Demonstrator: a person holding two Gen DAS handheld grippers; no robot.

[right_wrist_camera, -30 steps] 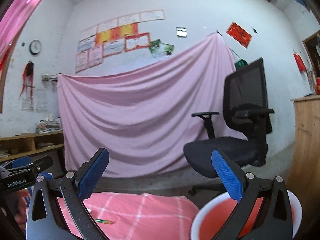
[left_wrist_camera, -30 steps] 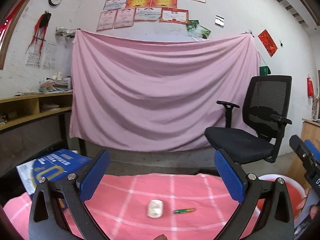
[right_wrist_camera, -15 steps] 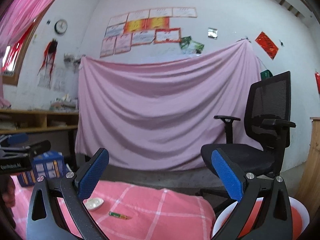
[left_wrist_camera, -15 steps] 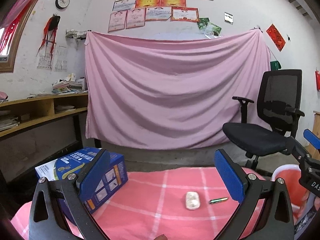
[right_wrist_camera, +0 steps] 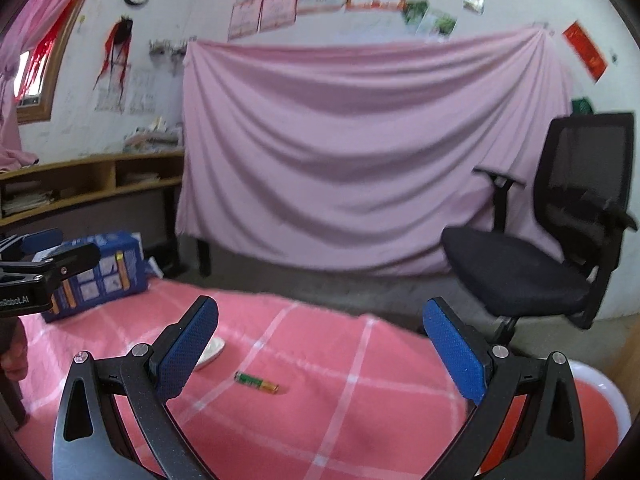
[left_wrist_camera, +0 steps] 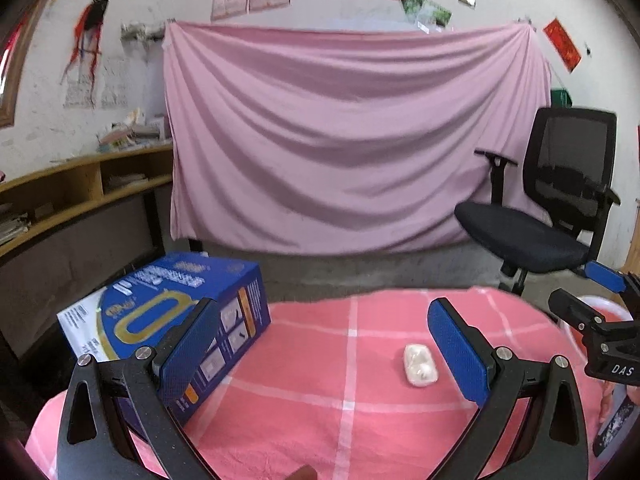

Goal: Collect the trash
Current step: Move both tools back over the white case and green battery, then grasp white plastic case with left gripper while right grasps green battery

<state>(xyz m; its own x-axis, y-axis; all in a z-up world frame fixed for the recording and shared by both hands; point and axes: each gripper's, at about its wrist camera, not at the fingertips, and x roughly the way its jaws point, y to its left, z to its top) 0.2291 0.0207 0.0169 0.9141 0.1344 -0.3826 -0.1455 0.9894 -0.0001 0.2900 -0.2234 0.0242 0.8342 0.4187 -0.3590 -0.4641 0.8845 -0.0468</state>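
Legibly, "DAS" marks the right gripper (right_wrist_camera: 320, 344); both it and the left gripper (left_wrist_camera: 324, 350) hover wide open, empty, above the pink checked cloth (left_wrist_camera: 352, 400).

Soft even daylight, slight blur, fisheye-warped edges

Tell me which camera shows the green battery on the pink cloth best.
The right wrist view: the green battery lies in the open on the pink checked cloth, between the open fingers. The left wrist view does not show it.
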